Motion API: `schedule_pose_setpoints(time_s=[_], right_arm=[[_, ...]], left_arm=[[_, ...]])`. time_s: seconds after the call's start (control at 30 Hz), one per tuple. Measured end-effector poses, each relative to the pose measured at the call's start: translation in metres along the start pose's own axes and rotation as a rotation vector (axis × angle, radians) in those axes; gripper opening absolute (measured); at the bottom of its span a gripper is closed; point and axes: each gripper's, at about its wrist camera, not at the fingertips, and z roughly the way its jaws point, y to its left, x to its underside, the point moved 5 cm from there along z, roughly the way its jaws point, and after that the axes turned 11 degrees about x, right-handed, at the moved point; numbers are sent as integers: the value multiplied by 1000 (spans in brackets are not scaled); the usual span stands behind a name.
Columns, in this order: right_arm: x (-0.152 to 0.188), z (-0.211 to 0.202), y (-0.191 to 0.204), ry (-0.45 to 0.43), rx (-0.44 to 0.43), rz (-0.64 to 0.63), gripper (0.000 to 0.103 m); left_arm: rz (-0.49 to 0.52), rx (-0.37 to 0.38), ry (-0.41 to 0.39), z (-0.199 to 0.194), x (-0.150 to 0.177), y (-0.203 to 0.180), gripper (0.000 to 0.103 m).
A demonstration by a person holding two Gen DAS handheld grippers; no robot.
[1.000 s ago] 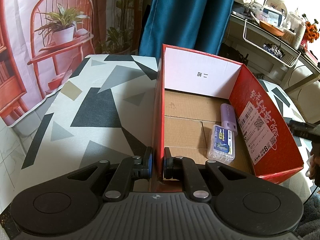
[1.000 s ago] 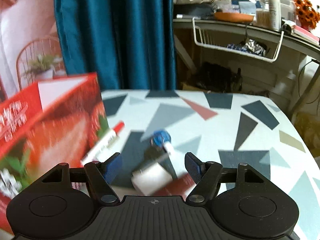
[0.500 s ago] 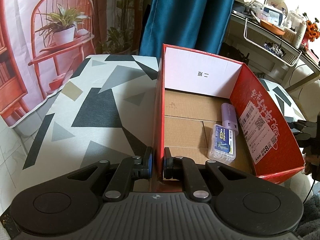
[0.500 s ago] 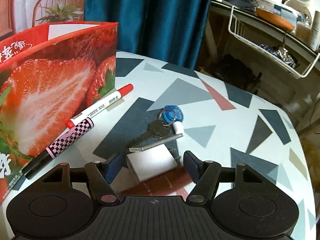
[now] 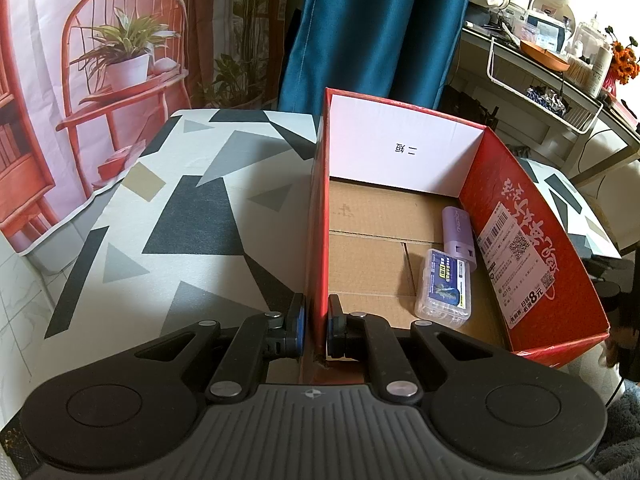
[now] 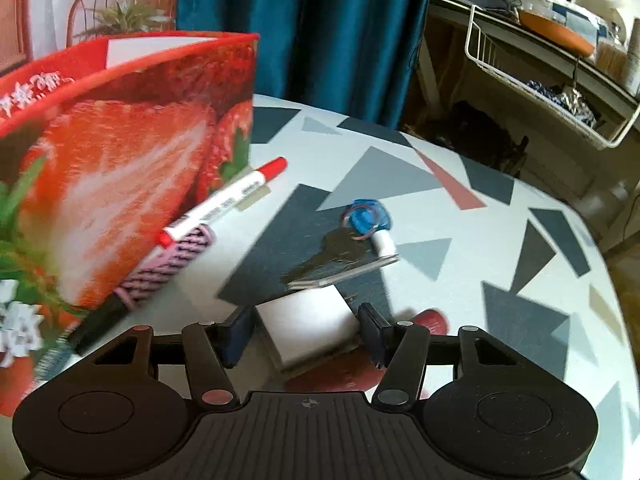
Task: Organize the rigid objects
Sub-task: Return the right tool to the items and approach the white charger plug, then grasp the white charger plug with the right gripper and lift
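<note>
**Ana:** Box (image 5: pixel 532 240) first, please: where is it, and what holds it?

**Ben:** It is an open red cardboard box with strawberry print outside, standing on the worktop (image 5: pixel 168 216). The left hand-held gripper (image 5: pixel 314 326) is clamped shut on the box's near left wall, one pad outside, one inside. On the box floor, by the right wall, lie a clear plastic case (image 5: pixel 444 284) and, just behind and touching it, a lilac case (image 5: pixel 460 236).

**Ana:** And the other side?

**Ben:** The right hand-held gripper (image 6: pixel 306 330) has a flat white block (image 6: pixel 312 324) between its blue pads. The jaws have just been closing; a thin gap shows on each side, so they do not yet press it. The block lies on the worktop to the right of the box.

**Ana:** What lies beyond the block?

**Ben:** Just behind it, a key (image 6: pixel 328 256) on a blue tag (image 6: pixel 366 216), with a thin metal strip beside it. To the left, against the box's outer wall, a checkered pen (image 6: pixel 160 268) and a red-capped marker (image 6: pixel 224 204).

**Ana:** The surface and the room?

**Ben:** A pale cloth with grey, black and tan triangles covers the worktop. Behind hangs a teal curtain (image 5: pixel 372 32); left, a backdrop printed with a red chair and plant (image 5: pixel 124 56); right, a cluttered shelf with a white wire basket (image 6: pixel 532 92).
</note>
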Motion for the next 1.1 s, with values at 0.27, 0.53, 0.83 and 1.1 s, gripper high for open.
schedule_pose_setpoints(time_s=[0.27,0.53,0.83,1.1], right_arm=[[10,-19,21,-31,-24,65,53],[12,-21,19,-27,-44,96,54],[16,-19,18,-8,-52,111,54],[15,-20,17,-17,-46,113,53]], left_arm=[[0,0,0,0,0,0,11],[-1,-1,-1,0,0,0,11],[-2,2,-2,0,0,0,11],[-3,2,-2,0,-1,-1,11]])
